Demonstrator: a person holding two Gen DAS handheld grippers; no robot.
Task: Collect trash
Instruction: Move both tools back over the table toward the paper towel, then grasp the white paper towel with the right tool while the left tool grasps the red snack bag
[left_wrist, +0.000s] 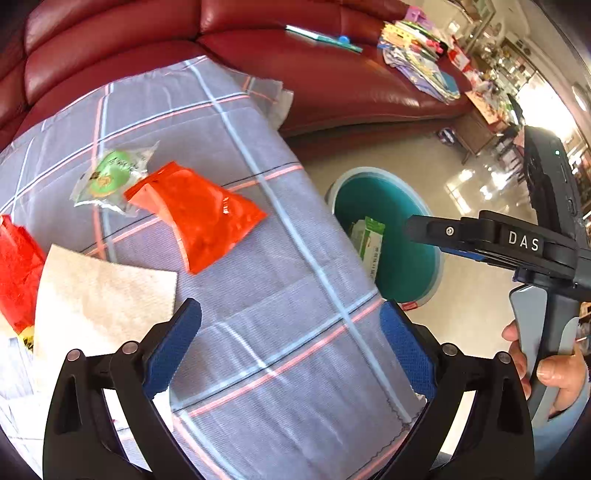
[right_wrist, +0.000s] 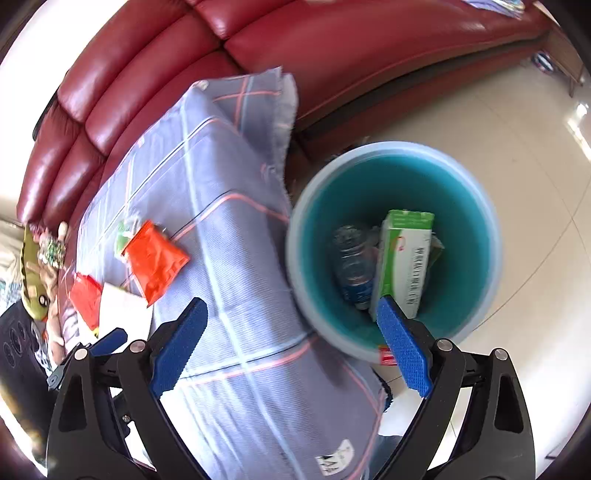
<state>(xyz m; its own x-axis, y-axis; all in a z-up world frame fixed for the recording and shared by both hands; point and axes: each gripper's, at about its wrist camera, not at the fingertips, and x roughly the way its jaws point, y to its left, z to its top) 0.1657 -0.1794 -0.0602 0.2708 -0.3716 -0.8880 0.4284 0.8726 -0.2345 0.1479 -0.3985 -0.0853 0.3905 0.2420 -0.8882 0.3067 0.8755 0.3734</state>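
On the grey plaid cloth (left_wrist: 258, 258) lie an orange packet (left_wrist: 199, 214), a green-labelled clear wrapper (left_wrist: 110, 177), a white paper napkin (left_wrist: 99, 299) and a red wrapper (left_wrist: 14, 273). My left gripper (left_wrist: 291, 325) is open and empty, low over the cloth beside the napkin. A teal bin (right_wrist: 476, 236) stands on the floor beside the cloth, holding a green-and-white box (right_wrist: 402, 258) and a plastic bottle (right_wrist: 351, 262). My right gripper (right_wrist: 291, 332) is open and empty above the bin's near rim; it also shows in the left wrist view (left_wrist: 410, 225). The orange packet (right_wrist: 153, 258) shows in the right wrist view too.
A red leather sofa (left_wrist: 295, 74) runs behind the cloth, with a stack of papers and booklets (left_wrist: 421, 55) on its seat. Glossy tiled floor (right_wrist: 517, 129) surrounds the bin. A stuffed toy (right_wrist: 35, 273) lies at the far left of the cloth.
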